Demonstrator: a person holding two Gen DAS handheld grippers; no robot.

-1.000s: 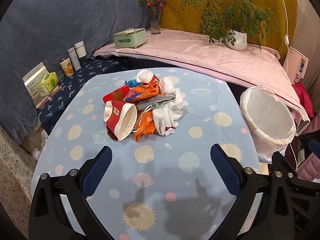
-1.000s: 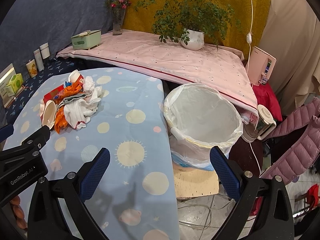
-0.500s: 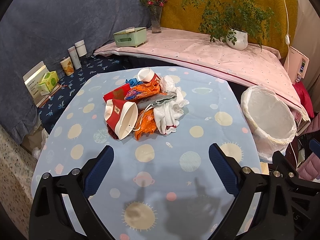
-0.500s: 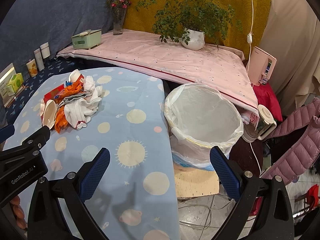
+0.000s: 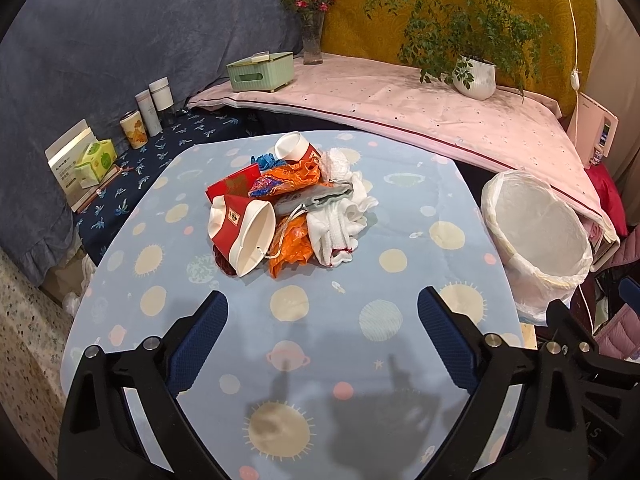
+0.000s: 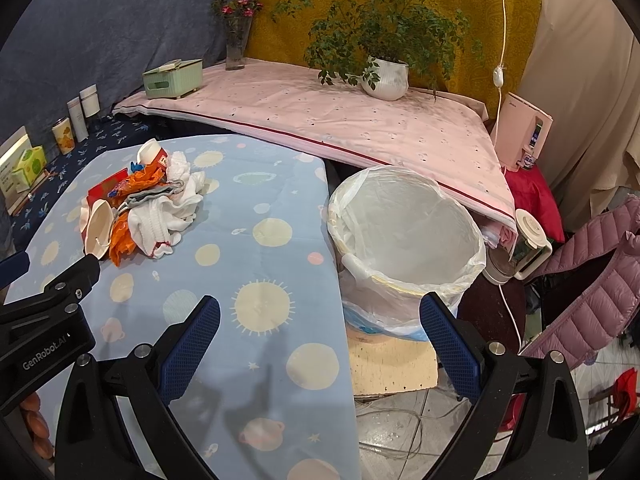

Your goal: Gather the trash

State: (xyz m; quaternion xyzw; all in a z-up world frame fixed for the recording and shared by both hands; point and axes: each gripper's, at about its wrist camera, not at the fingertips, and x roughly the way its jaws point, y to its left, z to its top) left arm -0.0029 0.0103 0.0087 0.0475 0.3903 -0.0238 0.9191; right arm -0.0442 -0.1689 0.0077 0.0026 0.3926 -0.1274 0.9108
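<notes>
A heap of trash (image 5: pixel 288 208) sits untouched on the planet-print tablecloth (image 5: pixel 320 344), straight ahead of the left gripper (image 5: pixel 322 320) and well beyond its fingertips. The pile mixes a red-and-white paper bowl (image 5: pixel 244 236) lying on its side nearest the tool, crumpled orange wrappers (image 5: pixel 290 246), white wadded cloth or tissue (image 5: pixel 340 224), a red carton (image 5: pixel 234 184) and a second paper cup (image 5: pixel 294 148) at the far end. Both blue-padded jaws of the left gripper stand wide apart and hold nothing. The right gripper (image 6: pixel 320 322) is likewise spread wide and empty, hanging over the table's near right corner; from it the heap lies far off to the left, while the bag-lined white bin (image 6: pixel 404 240) stands just ahead and slightly right, beside the table edge and lower than the tabletop. The bin's liner looks bare inside as far as the right wrist view shows, so the collecting appears not to have begun: every item remains on the table and none is in the bin. What seems left is the whole job, picking each piece from the heap and carrying it across to the bin. Beyond the table, a pink-covered ledge (image 5: pixel 400 96) carries a green tissue box (image 5: pixel 262 72), a vase of flowers (image 5: pixel 312 36) and a potted plant (image 5: pixel 474 76).
</notes>
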